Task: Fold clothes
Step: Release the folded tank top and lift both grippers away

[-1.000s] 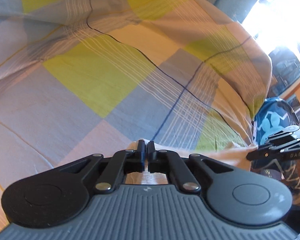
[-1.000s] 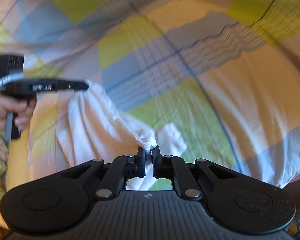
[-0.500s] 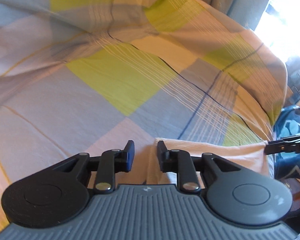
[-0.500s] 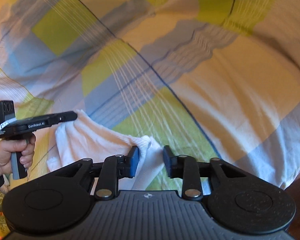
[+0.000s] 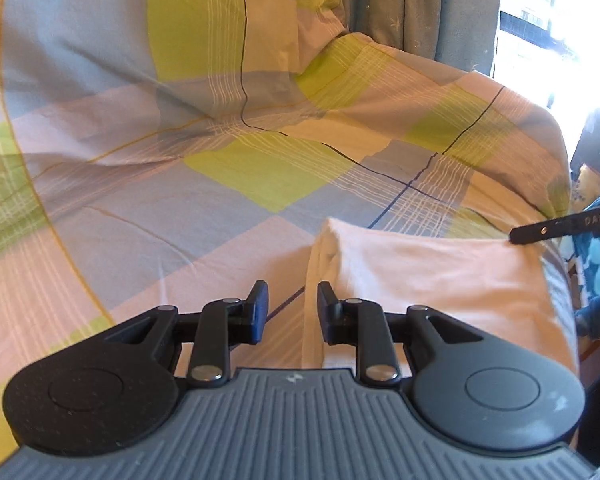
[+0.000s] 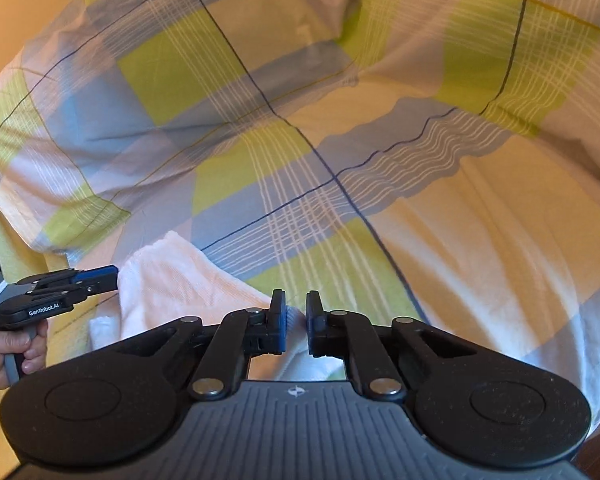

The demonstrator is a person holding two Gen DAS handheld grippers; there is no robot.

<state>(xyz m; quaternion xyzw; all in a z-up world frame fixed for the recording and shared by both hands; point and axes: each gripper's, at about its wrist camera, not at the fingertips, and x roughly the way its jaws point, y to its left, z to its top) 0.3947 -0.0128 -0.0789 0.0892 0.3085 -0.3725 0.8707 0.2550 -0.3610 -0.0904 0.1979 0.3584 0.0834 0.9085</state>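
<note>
Folded white cloth (image 5: 432, 276) lying flat on the checked bedspread (image 5: 228, 168), near the bed edge closest to both cameras. Taken as landmark throughout.

Left gripper (image 5: 288, 308) hovering just off the cloth's left folded edge, jaws apart with nothing between them but bedspread and the thick fold line. Seen again from the right wrist view (image 6: 100, 280), at the cloth's far left corner, blue pads parted, gripped by a hand (image 6: 8, 352) at the frame's left margin.

Right gripper (image 6: 296, 320) low over the cloth's opposite end, jaws apart by a narrow gap, a ridge of white cloth (image 6: 172, 280) showing between and below the pads; no clamping visible. From the left wrist view, its black finger (image 5: 560, 226) reaching in from the right, tip touching or just above the cloth's far right corner; cannot tell which.

Beyond the cloth, bedspread rising in soft wrinkles; grey curtain (image 5: 420, 12) and bright window (image 5: 560, 20) behind, up and to the right.
</note>
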